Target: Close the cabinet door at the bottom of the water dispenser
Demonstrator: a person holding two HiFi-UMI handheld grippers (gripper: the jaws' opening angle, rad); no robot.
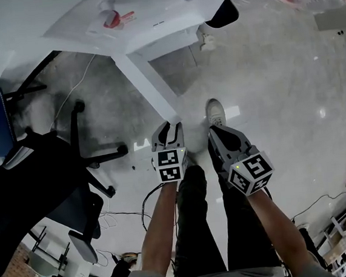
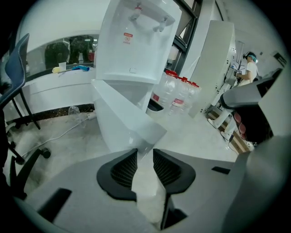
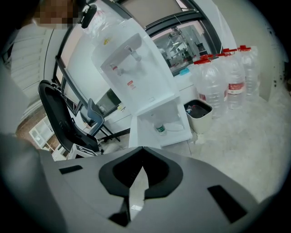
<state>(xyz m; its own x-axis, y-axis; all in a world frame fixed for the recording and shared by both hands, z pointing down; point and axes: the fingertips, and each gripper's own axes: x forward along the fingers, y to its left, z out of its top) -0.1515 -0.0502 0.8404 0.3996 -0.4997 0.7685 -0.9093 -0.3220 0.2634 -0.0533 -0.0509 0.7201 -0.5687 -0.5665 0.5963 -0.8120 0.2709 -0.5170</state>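
Floor: a pale, glossy floor (image 1: 263, 65) is seen under everything, with lamp glare thrown back from it.
Room: a chair (image 1: 48, 171) is stood at the left. A bin (image 3: 199, 113) is set just beside the dispenser (image 2: 136, 41), and bottles (image 3: 227, 77) with red caps are lined up past the bin. A cable (image 2: 68, 129) is trailed over the floor.
Dispenser: it is white, with two taps on its front, and is stood against a glazed wall.
Door: the door (image 2: 122, 118) at the foot of the dispenser is swung wide open, with its free edge turned toward the person. The cabinet (image 3: 166, 125) behind it is laid open.
Left gripper: the jaws of the left gripper (image 2: 145, 152) are held narrowly apart. The door's free edge is met right at their tips. Whether it is touched cannot be told.
Right gripper: the jaws of the right gripper (image 3: 143, 150) are brought together at the tips, with nothing between them. It is held beside the left one, apart from the door.
Hidden: the dispenser's top is cut off in the head view. A small item inside the cabinet cannot be made out. A shoe (image 1: 215, 111) is partly covered by the right gripper.
Writing: a red sticker (image 2: 127, 38) is fixed on the dispenser's front, but its print is too small to be read. The bottles' labels cannot be read either.
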